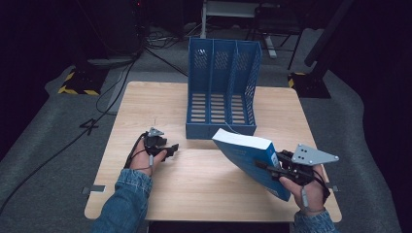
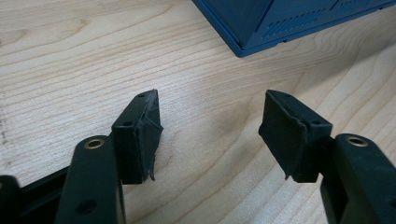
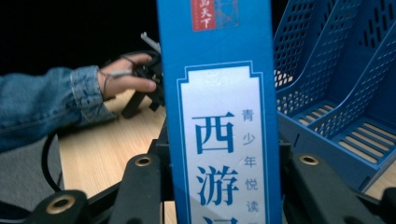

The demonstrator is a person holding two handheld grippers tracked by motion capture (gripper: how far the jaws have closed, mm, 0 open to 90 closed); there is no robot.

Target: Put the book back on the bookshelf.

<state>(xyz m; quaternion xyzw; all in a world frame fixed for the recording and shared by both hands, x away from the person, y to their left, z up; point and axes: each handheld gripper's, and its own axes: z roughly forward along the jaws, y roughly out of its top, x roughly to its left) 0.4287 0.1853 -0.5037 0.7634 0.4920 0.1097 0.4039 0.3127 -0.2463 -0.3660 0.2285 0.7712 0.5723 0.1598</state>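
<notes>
Above the wooden table [image 1: 194,184], a blue book [image 1: 248,158] is clamped by the right gripper [image 1: 272,167], not yet filed in the 3-slot rack [image 1: 221,92] ahead; the left gripper [image 1: 167,149] is held open, empty.

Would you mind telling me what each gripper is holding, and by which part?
The right gripper clamps the blue book across its spine end, lifted and tilted. The left gripper is open and holds nothing.

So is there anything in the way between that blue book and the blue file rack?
Nothing visible. The right gripper holds the blue book tilted just in front of the file rack, whose slots look empty. The left gripper rests off to the side on the table.
</notes>
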